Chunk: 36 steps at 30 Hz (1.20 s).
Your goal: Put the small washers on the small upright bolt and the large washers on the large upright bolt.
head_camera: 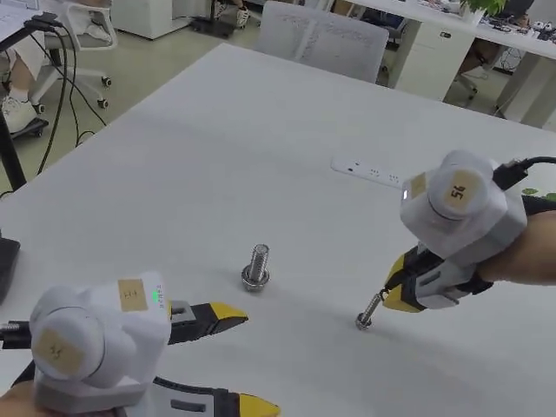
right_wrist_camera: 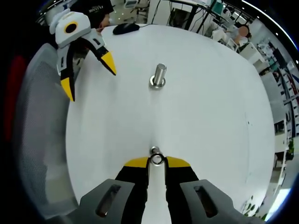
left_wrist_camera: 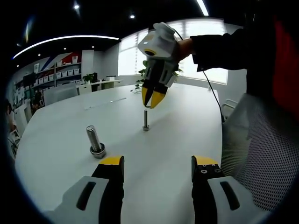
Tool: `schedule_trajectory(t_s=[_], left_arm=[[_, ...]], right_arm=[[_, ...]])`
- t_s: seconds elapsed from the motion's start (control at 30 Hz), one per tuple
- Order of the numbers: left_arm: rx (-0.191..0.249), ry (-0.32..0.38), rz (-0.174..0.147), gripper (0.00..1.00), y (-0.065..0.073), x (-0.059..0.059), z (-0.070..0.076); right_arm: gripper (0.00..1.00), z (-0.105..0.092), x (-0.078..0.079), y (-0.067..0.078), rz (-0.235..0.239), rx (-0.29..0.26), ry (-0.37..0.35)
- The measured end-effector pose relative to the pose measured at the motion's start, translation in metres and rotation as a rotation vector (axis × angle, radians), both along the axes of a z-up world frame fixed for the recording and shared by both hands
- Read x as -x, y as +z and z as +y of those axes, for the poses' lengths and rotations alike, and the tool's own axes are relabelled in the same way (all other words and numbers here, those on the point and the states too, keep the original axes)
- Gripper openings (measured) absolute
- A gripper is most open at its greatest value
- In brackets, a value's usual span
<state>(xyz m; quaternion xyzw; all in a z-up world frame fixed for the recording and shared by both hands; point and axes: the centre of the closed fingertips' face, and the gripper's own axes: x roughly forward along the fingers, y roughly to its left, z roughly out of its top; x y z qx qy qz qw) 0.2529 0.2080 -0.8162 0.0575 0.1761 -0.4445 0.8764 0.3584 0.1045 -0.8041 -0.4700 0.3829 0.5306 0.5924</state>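
Note:
The large upright bolt (head_camera: 256,263) (left_wrist_camera: 95,140) (right_wrist_camera: 160,75) stands mid-table with a wide ring at its base. To its right stands the small upright bolt (head_camera: 368,313) (left_wrist_camera: 145,120), thin and grey. My right gripper (head_camera: 388,291) (left_wrist_camera: 151,101) (right_wrist_camera: 156,161) hangs just above the small bolt's top, its yellow tips closed on a small washer (right_wrist_camera: 156,160) that lines up over the bolt. At the near left my left gripper (head_camera: 246,360) (left_wrist_camera: 158,163) (right_wrist_camera: 91,80) is open with nothing between its jaws, pointing towards both bolts.
The white table (head_camera: 217,156) spreads wide around the bolts. A flat white strip (head_camera: 369,171) lies behind the right gripper. A grey chair (head_camera: 321,39) stands at the far edge, and a dark mouse (right_wrist_camera: 125,28) lies near the person.

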Motion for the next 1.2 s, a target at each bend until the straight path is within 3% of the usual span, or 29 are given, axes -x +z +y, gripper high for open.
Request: schedule_trajectory(t_s=[0.87, 1.2], left_arm=[[0.003, 0.011, 0.014, 0.57, -0.005, -0.001, 0.002], [0.004, 0.013, 0.019, 0.57, -0.008, -0.001, 0.003]], right_arm=[[0.14, 0.003, -0.003, -0.014, 0.019, 0.023, 0.011], [0.14, 0.003, -0.005, -0.027, 0.038, 0.031, 0.006]])
